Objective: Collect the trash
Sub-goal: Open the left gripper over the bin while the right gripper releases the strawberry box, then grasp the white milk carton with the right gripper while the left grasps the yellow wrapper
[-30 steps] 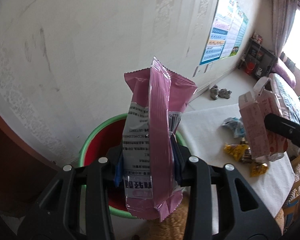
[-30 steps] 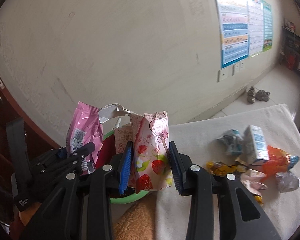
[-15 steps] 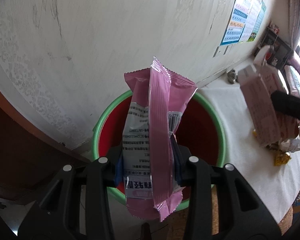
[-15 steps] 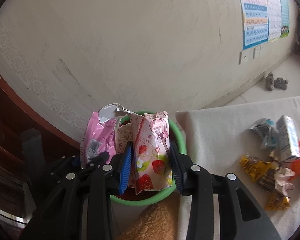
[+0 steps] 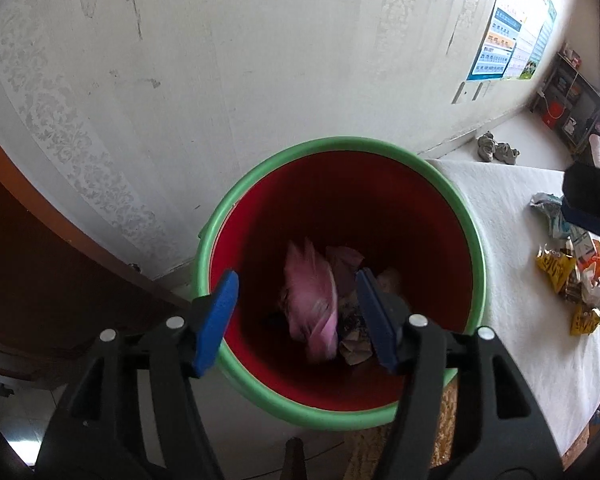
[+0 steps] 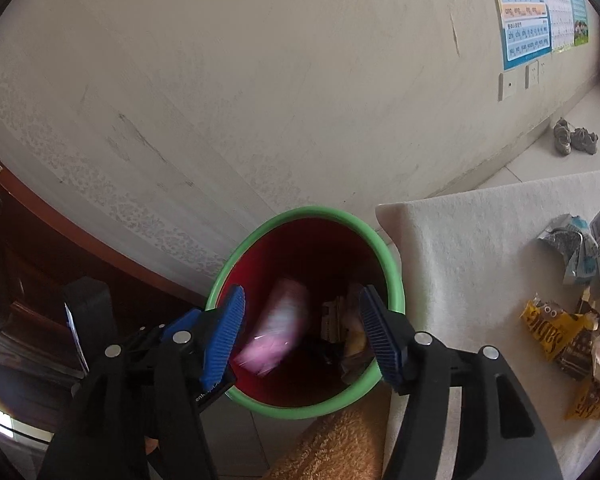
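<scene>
The big patterned wall [image 5: 260,60] stands behind everything. The counter [image 5: 520,340], under a soft white cloth, holds a heap of crinkly wrappers [image 5: 572,280] not yet collected. Beside it sits the round bin [image 5: 476,264], red inside with a smooth green rim, close so trash can drop straight in. A shiny pink bag [image 5: 312,300] is tumbling in (it looks blurry). The left gripper [image 5: 296,312] and the right gripper [image 6: 302,332] hang over the bin, fingers spreading apart, pinching nothing.

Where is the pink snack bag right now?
In both wrist views the pink snack bag is blurred inside the red bin, left of other wrappers, free of both opening grippers.
</scene>
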